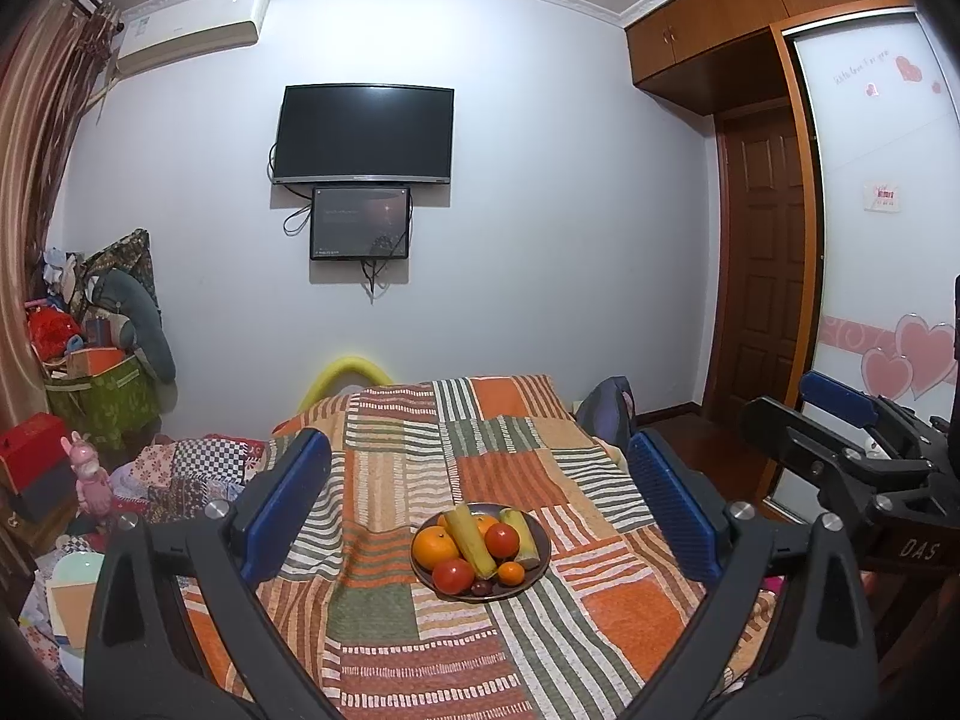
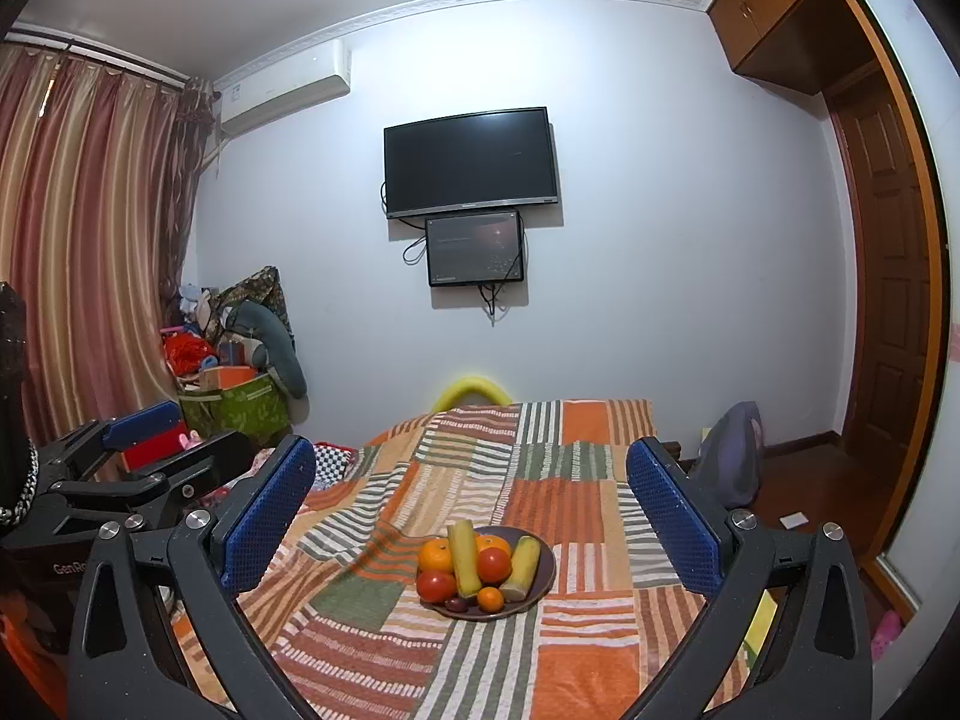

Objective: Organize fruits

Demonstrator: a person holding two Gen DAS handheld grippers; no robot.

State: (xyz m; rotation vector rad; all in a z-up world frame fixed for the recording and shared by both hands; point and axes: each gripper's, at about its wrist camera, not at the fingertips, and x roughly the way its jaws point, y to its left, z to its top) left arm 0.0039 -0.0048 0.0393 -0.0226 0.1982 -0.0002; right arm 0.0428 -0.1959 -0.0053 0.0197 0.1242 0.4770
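Patchwork bedspread point(image 1: 420, 648) holds fruit plate point(image 1: 539, 564); left claw point(image 1: 480, 498) and right claw point(image 2: 471, 510) gape empty.

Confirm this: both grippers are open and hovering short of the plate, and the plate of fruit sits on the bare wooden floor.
Not quite. The plate sits on the striped patchwork blanket, not on bare floor; the left wrist view shows it plainly. The rest holds: the left gripper and right gripper are both open, short of the plate.

Striped patchwork bedspread point(image 1: 420, 450), wall television point(image 1: 363, 133), air conditioner point(image 1: 192, 27), curtains point(image 2: 90, 240)
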